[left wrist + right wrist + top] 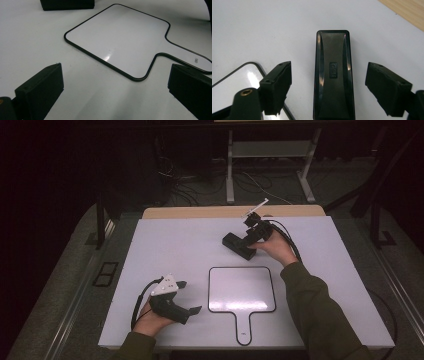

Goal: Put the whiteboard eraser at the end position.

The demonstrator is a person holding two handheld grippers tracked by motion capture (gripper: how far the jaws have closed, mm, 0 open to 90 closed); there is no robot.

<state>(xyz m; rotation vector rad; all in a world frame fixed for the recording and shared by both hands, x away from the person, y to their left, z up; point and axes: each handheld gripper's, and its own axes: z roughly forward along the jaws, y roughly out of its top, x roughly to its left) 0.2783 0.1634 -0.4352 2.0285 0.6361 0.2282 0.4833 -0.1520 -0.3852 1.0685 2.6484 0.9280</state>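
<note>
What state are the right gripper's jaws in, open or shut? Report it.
Open: the right gripper has both jaws standing apart from the black eraser, gaps on either side.

Landmark: board [241, 289], flat on the white table [165, 240].
Far of board: eraser [239, 245], a low black block lying near the board's far edge, with a bare strip of table between them.
Over eraser: right gripper [328, 82], jaws parted on both sides of the eraser with a gap at each side, pads off it.
Left of board: left gripper [187, 296], near the board's left edge, jaws apart with bare table between them.
Far left of board: wide bare table, nothing standing.
Right of board: the right forearm [320, 310] crosses this side; bare table beyond it.
Board surface: flat and bare, low enough to pass over.
</note>
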